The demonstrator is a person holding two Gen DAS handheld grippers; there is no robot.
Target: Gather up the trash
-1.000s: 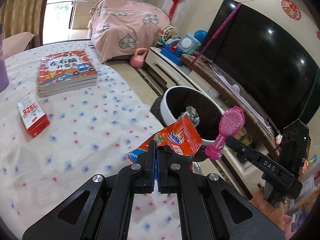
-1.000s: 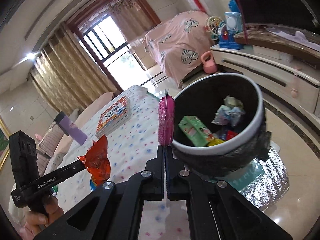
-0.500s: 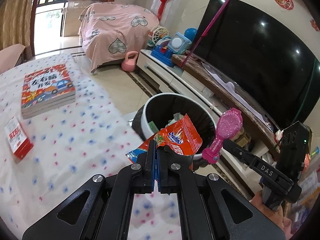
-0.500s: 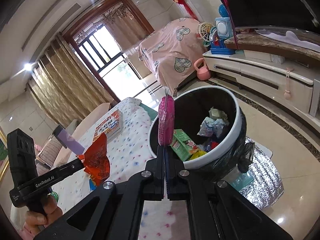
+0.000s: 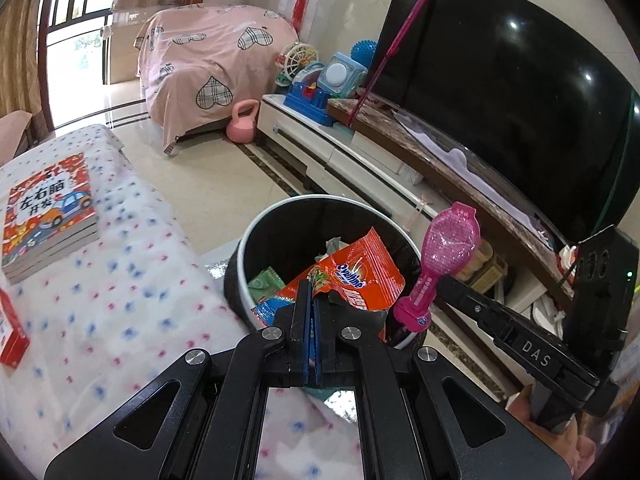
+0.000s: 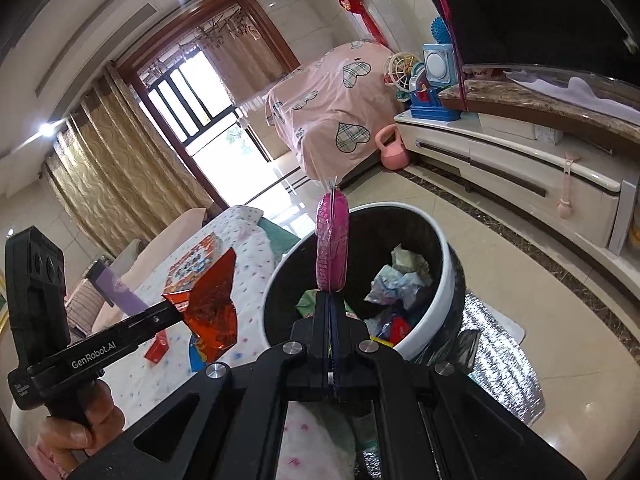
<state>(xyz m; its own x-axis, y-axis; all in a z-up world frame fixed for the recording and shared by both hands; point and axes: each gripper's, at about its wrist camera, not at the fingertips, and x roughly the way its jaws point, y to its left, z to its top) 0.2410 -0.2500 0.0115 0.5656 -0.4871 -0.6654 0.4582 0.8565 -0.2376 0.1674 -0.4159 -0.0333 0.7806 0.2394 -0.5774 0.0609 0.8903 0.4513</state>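
Both grippers loaded, at round black bin w/ white rim (image 5: 256, 220).
L gripper (image 5: 311, 292) clenched on crinkled orange foil snack wrapper (image 5: 352, 272), held over bin's near rim. R gripper (image 6: 330, 300) clenched on stem of pink glittery paddle-shaped plastic toy (image 6: 331, 248), upright beside bin opening; crumpled litter inside.

An orange Ovaltine wrapper (image 5: 352, 276), crumpled and foil-backed, hangs over the bin's (image 5: 256, 224) near rim, pinched at one corner. A pink glittery paddle-shaped packet (image 5: 448, 248) stands upright beside it over the rim, gripped at its narrow base. The white-rimmed, black-lined bin on the floor holds a green carton (image 5: 266, 282) and crumpled wrappers (image 6: 400, 280).
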